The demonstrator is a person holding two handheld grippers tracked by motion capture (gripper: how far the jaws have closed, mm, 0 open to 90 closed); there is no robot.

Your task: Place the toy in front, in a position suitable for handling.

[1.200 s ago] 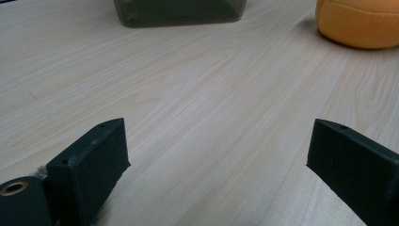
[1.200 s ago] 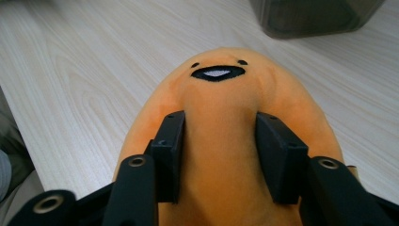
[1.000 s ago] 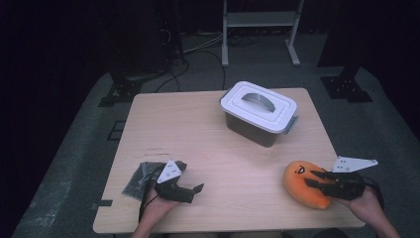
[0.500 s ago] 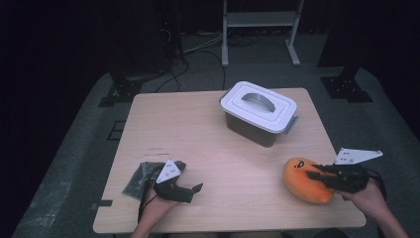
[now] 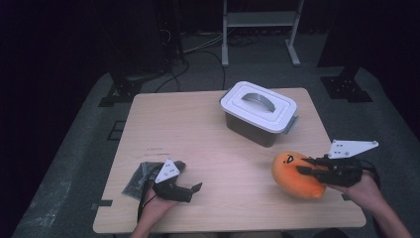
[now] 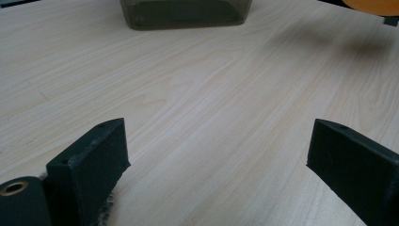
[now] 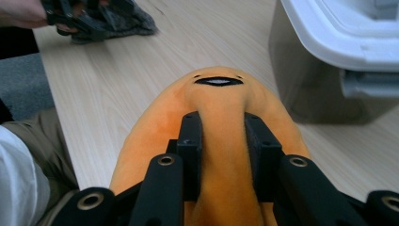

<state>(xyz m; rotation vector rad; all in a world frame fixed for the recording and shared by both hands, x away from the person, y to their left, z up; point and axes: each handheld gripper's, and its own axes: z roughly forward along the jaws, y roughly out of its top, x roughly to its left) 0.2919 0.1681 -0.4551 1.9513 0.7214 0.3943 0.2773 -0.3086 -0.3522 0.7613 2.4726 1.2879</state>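
Right tongs [image 7: 221, 136] pinched a fold of the orange plush toy [image 5: 297, 173], jaws having just closed on it, toy raised near the desk's [image 5: 198, 129] right front edge. Left tongs [image 5: 190, 191] stood wide open, empty, beside a dark cloth [image 5: 141, 177]; a lidded bin [image 5: 258, 113] stood behind.

A light wooden table [image 5: 198, 134] stands on grey carpet [image 5: 84, 148] in a dim room. Beyond its far edge the background falls into darkness, where a pale metal frame [image 5: 260, 20], black stand bases [image 5: 346, 87] and loose cables [image 5: 198, 49] sit on the floor.
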